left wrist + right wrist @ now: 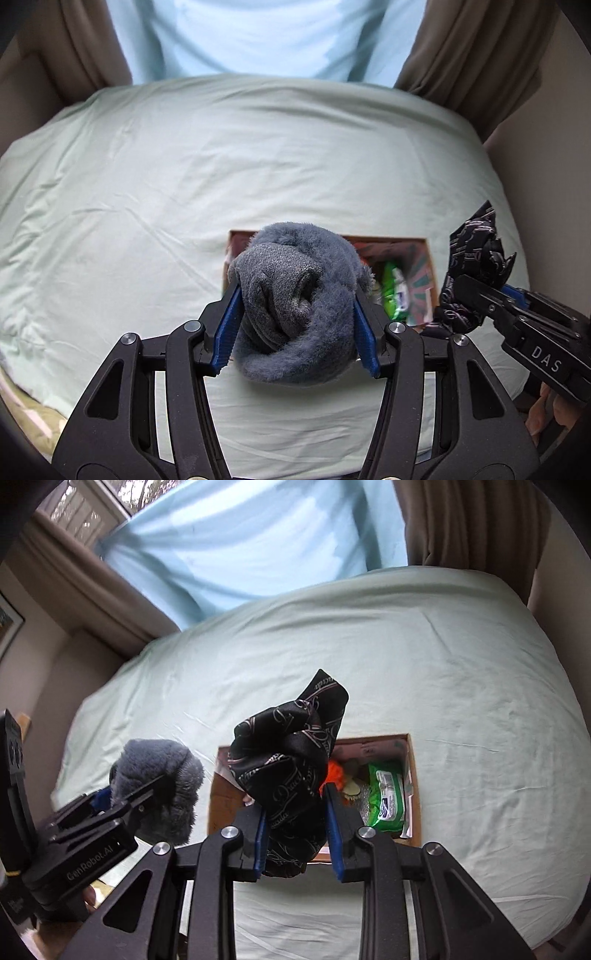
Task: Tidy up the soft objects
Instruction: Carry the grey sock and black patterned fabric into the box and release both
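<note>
The left gripper [295,314] is clamped on a rolled grey fuzzy sock [295,306], its blue pads [227,325] pressing the bundle from both sides so that the knitted inner face bulges out toward the camera and the fluffy outer layer wraps around it. Just beyond and below this claw, partly hidden by the sock, sits an open cardboard box [428,254] on the pale green bed sheet [184,166]; a green packet [395,295] shows inside the box, ahead and to the right of the fingers. To the right of the left claw, near but not touching, the right gripper [297,834] pinches a crumpled black cloth with pale script lettering [291,753], which stands up between its blue pads [334,830] and rises well past the fingertips. From the right wrist view the box [413,775] lies directly ahead of and beneath that claw, holding the green packet [388,797], something orange [336,770] and other small items too hidden to name. The grey sock [162,779] and the left gripper [147,801] appear to the left of the right claw, held above the sheet [461,683] beside the box. Beyond the bed hang a light blue curtain [266,33] and brown drapes [476,55].
</note>
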Motion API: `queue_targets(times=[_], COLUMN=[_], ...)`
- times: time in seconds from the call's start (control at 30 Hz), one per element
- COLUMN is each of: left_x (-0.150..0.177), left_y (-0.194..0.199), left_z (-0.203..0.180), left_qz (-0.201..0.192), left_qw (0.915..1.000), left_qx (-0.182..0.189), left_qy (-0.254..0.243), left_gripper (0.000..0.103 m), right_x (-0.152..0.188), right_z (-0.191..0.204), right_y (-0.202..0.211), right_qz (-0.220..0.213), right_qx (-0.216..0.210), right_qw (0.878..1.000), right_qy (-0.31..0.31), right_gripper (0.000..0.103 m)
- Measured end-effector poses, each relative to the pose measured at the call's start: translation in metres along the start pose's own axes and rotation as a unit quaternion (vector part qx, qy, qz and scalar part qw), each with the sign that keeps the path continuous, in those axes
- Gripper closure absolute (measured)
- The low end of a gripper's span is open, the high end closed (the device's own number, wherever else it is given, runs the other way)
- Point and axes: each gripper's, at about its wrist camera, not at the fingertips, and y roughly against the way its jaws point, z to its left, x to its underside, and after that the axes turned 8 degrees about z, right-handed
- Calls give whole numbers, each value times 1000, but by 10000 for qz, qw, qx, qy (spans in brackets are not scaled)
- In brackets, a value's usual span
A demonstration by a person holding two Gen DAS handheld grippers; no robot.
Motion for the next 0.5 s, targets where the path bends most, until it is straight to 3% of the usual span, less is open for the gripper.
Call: queue_targets(times=[0.27,0.5], left_x=[6,22], left_y=[-74,-112], left_z=[35,42], left_qz=[581,626], left_qw=[9982,9978], left_qx=[-94,-205], left_qy=[131,36], left_gripper=[52,52], right_x=[-1,2], right_z=[5,-1], right_y=[-68,-114], right_qz=[560,1032], right_qx=[458,641], right_qw=[9973,9923], right_qy=[97,231], right_gripper=[78,78])
